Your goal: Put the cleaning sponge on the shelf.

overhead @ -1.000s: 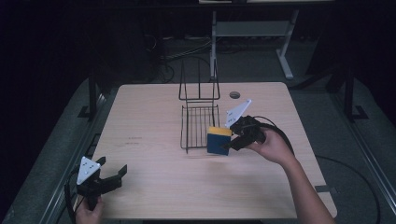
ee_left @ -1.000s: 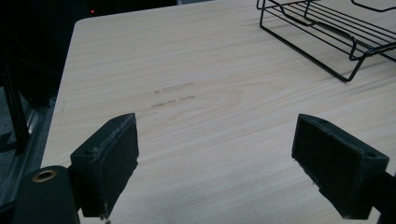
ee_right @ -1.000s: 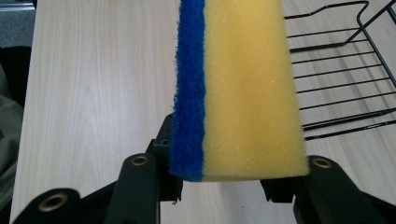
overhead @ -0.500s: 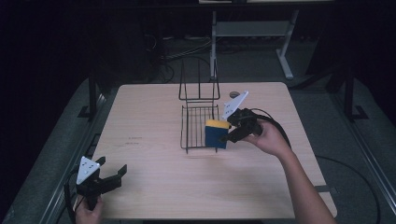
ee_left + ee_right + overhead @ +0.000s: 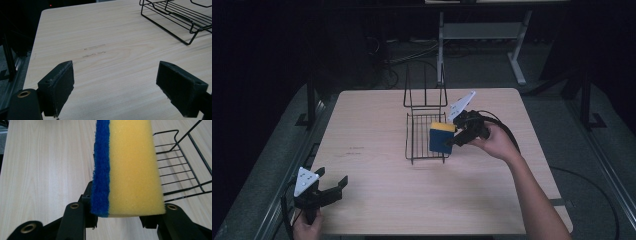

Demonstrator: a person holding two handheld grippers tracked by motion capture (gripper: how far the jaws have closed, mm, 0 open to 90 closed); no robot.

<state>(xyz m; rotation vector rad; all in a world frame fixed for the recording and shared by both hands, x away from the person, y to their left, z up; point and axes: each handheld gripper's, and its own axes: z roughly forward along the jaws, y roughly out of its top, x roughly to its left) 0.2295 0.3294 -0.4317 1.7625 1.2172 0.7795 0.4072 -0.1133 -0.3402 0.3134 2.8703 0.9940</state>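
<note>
One pale wooden table (image 5: 377,135) stands in a dark room. At its near left corner the left gripper (image 5: 328,192) hovers, jaws apart, holding nothing. Mid-table, a black wire rack (image 5: 424,135). Over the rack's right edge, the right gripper (image 5: 451,140) clamps a yellow-and-blue sponge (image 5: 441,138).

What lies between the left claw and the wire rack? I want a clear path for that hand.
Bare wooden table, with only faint scuff marks, lies between the left claw and the wire rack; the high view and the left gripper view show it.
</note>
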